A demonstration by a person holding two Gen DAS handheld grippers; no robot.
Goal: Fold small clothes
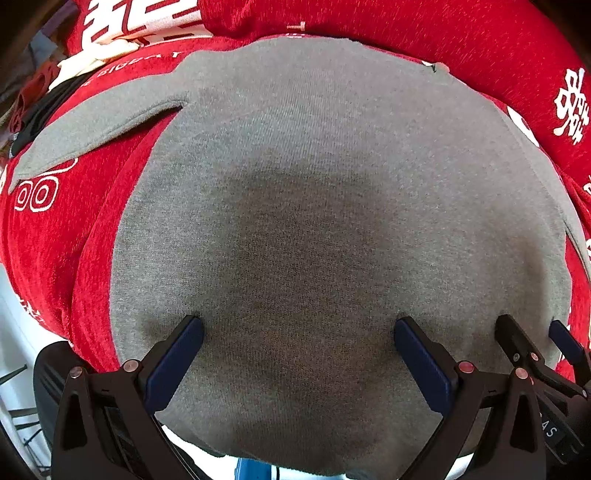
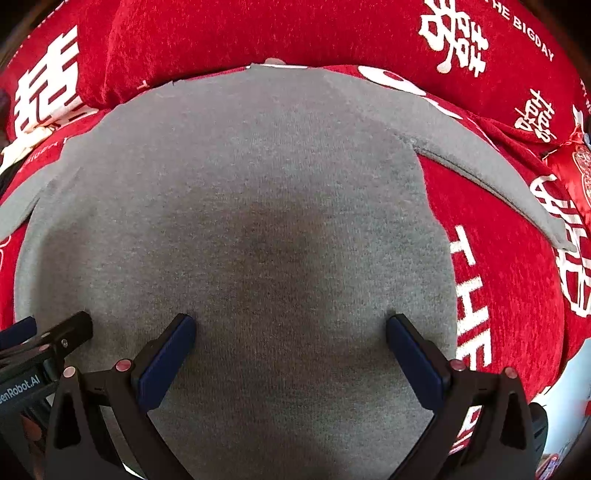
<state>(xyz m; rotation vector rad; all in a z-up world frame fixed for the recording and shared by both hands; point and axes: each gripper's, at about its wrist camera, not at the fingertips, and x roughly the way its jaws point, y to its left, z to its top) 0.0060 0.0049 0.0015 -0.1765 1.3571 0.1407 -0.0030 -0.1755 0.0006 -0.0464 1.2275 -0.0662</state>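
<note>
Two grippers sit side by side at the near edge of my work, both pressed down onto the same grey knit top (image 1: 314, 206). My left gripper (image 1: 298, 330) has its jaws spread wide, the blue pads (image 1: 173, 363) resting on the fabric with nothing pinched between them. Just to its right in the left wrist view I see the tips of my right gripper (image 1: 532, 332), close alongside. From the right wrist view, my right gripper (image 2: 290, 328) is likewise spread wide, its blue pads (image 2: 164, 360) touching the cloth and holding nothing.

Beyond the fingers the top lies flat and smooth, its body filling most of both views, with a dark shadow in the middle of it. Its near hem hangs at the edge of the surface. Farther out, one sleeve (image 1: 92, 129) angles off to the left and the other sleeve (image 2: 491, 170) runs out to the right, both lying flat.

Under the garment is a red plush cover (image 2: 498, 266) with white characters and the lettering "THE BIGDAY". At the far side, a red cushion (image 2: 295, 33) in the same fabric runs across behind the collar.
</note>
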